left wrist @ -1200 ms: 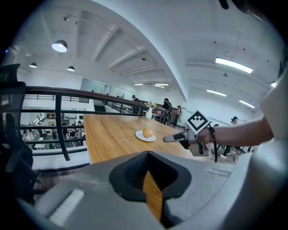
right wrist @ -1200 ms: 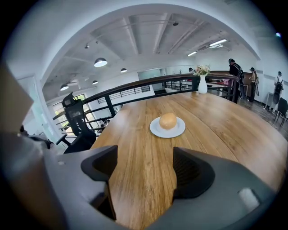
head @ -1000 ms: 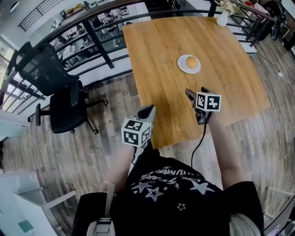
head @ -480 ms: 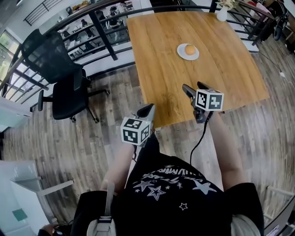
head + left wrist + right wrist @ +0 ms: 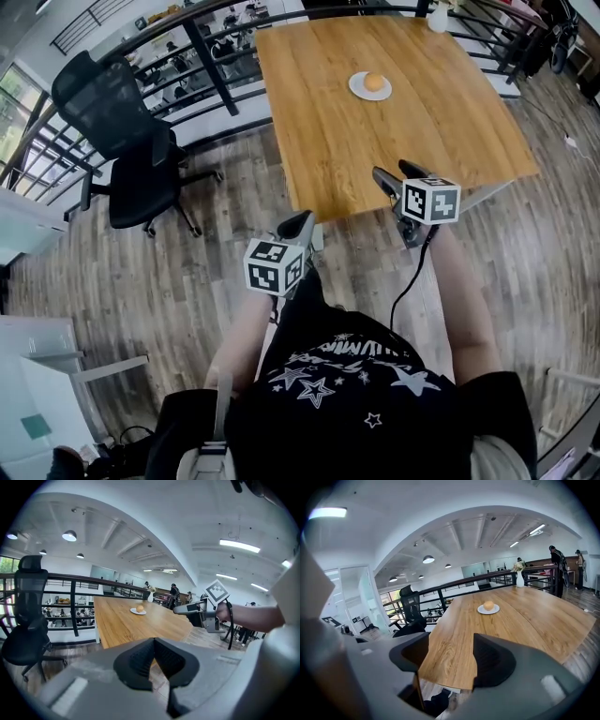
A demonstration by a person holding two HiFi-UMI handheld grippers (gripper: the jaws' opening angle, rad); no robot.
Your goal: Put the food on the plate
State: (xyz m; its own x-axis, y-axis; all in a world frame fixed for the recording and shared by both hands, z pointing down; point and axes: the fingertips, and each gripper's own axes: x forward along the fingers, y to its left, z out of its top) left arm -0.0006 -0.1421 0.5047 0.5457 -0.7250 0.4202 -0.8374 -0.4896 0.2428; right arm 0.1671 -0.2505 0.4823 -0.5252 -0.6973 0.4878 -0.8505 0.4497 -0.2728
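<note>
A round orange-brown piece of food (image 5: pixel 374 82) sits on a small white plate (image 5: pixel 356 89) in the far half of the wooden table (image 5: pixel 309 141). My right gripper (image 5: pixel 392 171) hovers at the table's near edge, well short of the plate. Its jaws are apart and closing, with nothing between them. In the right gripper view the food (image 5: pixel 488 605) and plate (image 5: pixel 494 611) lie far ahead of the right gripper (image 5: pixel 450 656). My left gripper (image 5: pixel 302 221) hangs over the floor in front of the table, jaws shut and empty. Its own view shows the plate (image 5: pixel 134 612) far off.
A black office chair (image 5: pixel 131 159) stands on the wood floor left of the table. A dark railing (image 5: pixel 202 47) runs behind the table's far left side. A white vase (image 5: pixel 437 19) stands at the table's far edge. People stand in the background (image 5: pixel 555 557).
The view has drawn back from the table, so the plate and food now lie farther away. Both grippers have come back toward the table's near edge; the left is over the floor.
</note>
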